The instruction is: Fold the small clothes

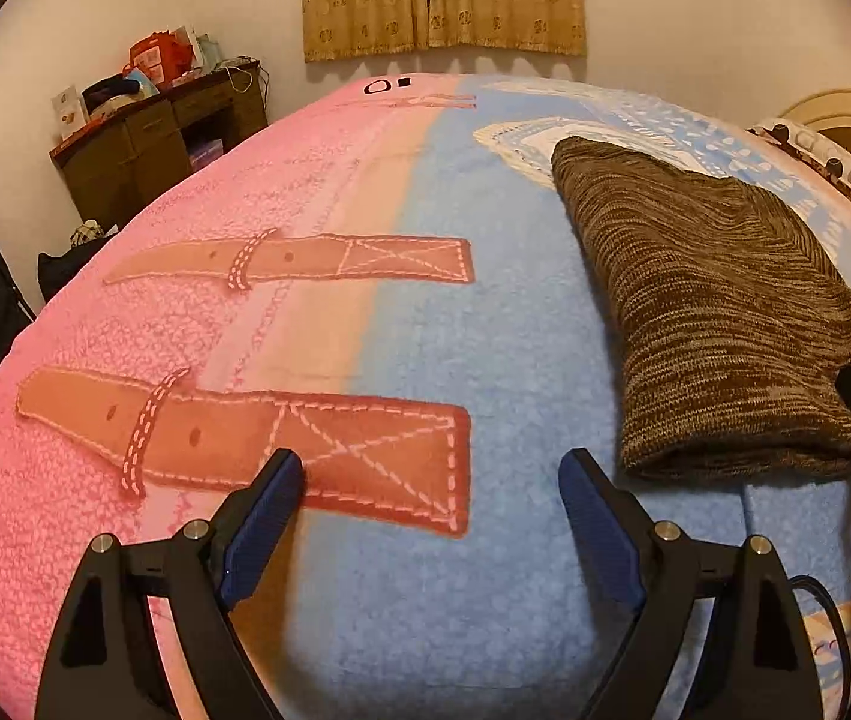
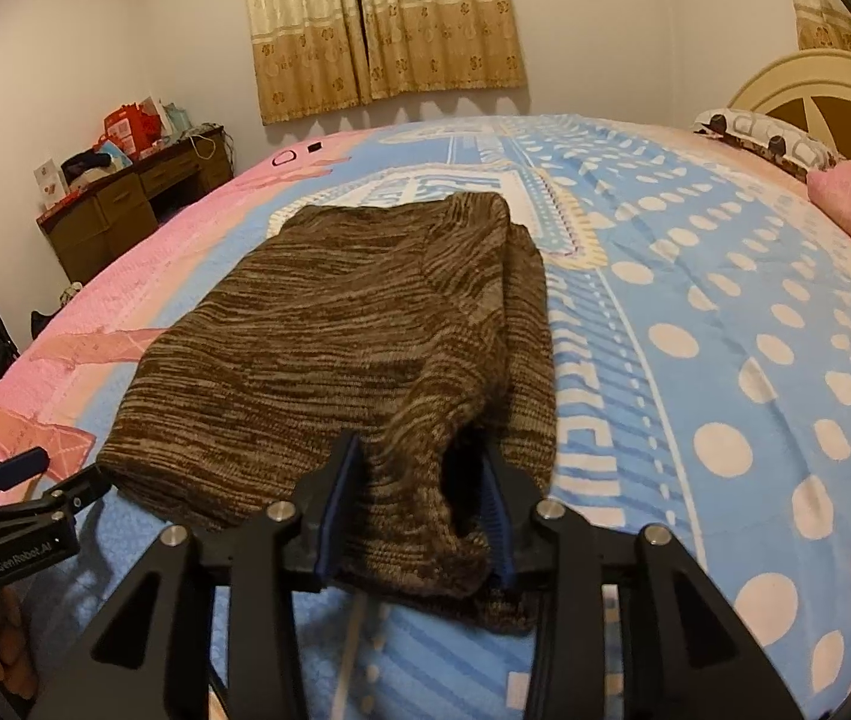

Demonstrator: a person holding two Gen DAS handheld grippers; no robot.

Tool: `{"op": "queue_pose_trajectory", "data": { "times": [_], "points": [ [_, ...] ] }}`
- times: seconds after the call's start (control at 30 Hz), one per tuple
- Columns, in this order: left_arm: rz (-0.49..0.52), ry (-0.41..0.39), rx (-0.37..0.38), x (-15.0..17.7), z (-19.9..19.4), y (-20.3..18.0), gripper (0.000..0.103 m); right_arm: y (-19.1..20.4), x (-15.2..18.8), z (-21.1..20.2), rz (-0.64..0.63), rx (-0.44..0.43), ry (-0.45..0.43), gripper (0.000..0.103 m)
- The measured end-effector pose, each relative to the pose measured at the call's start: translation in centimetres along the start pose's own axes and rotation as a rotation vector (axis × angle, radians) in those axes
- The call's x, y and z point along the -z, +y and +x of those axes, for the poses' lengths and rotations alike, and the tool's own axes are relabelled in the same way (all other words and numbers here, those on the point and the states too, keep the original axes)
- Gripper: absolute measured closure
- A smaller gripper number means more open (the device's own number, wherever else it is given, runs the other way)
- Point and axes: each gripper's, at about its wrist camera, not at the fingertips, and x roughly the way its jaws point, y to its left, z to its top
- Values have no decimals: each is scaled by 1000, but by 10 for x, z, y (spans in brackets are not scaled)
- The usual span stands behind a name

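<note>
On the bed [image 2: 725,312], blue half of the blanket [image 1: 455,312]: one brown knit sweater [image 2: 335,330], folded into a long slab, near end at the bed's near edge, long axis running away toward the curtains [image 2: 377,30]

Right gripper [image 2: 419,504]: at the sweater's near right corner, knit bunched between its fingers and touching both blue pads; jaws partly closed around the fabric, so judged to be pinching that corner. A dark hollow in the cloth shows just inside the right pad, so how many layers are caught cannot be told

Left gripper [image 1: 431,516]: well left of the sweater, over bare blanket where blue meets the pink strap print; jaws spread wide, nothing between them, nothing touched. Seen from the right wrist view it sits just off the sweater's near left corner [image 2: 35,474]

Deciding relation: sweater lies to the left gripper's right and ahead; right gripper is the nearer, already on it. Next fold likely needs the left one brought across to the near left corner, to lift along the long axis
</note>
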Motion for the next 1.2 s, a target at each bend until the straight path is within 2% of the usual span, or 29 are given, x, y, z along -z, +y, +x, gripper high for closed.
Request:
{"op": "queue_pose_trajectory", "data": {
  "times": [0.33,0.6,0.83,1.03,1.2],
  "points": [
    [4,-5,-13,3,-1,-2,13,0,1,0,2,-6,-4,61],
    [2,-3,-21,2,1,-3,11,-6,0,-1,30,-47,-11,58],
    [-3,-5,-19,2,2,-3,11,-6,0,-4,40,-19,12,56],
    [-2,-6,-23,2,2,-3,10,-19,25,-48,128,-51,-11,50],
    [-3,-4,-23,3,2,-3,10,-30,44,-71,184,-13,-13,49]
  ]
}}
